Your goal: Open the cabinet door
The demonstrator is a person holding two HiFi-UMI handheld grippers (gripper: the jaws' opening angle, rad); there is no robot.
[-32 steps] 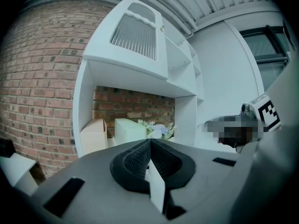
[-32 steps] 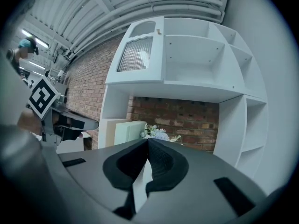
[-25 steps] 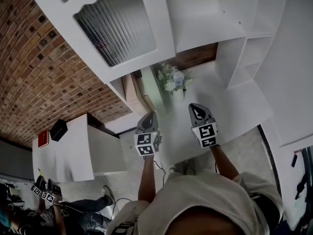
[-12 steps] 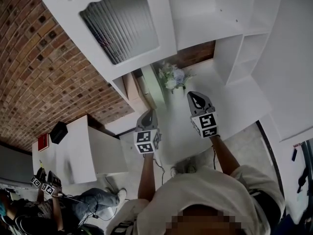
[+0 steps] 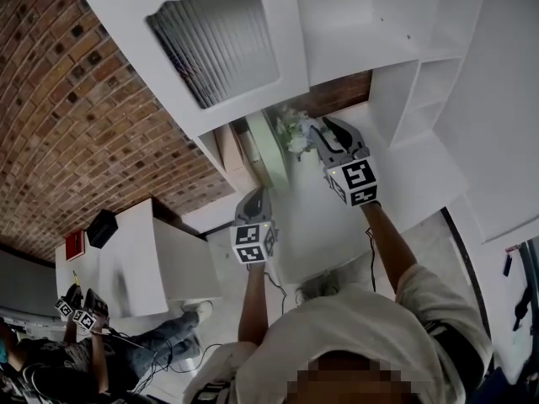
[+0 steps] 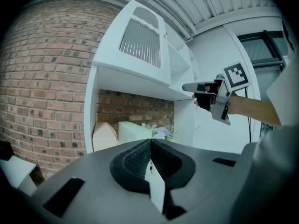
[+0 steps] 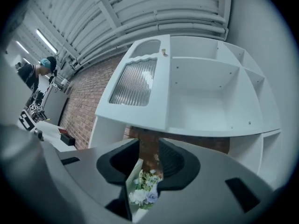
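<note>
Brick wall (image 5: pixel 76 116) backs a white cabinet (image 5: pixel 362 23). Its door (image 5: pixel 210 49), with a ribbed pane, is on the cabinet's left half, above both grippers. Below on the surface (image 5: pixel 404 183) are flowers (image 5: pixel 291 135), a beige box (image 6: pixel 103 135) and a pale box (image 6: pixel 133 130). The right gripper (image 5: pixel 327 129) is beside the flowers, its jaws just opening and empty. The left gripper (image 5: pixel 259 194) is lower, its jaws closed on nothing.

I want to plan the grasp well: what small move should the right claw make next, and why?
Probably raise the right claw toward the small knob near the right edge of the cabinet door. Its jaws have just been opening and hold nothing, and the knob sits well above where the claw now points.
</note>
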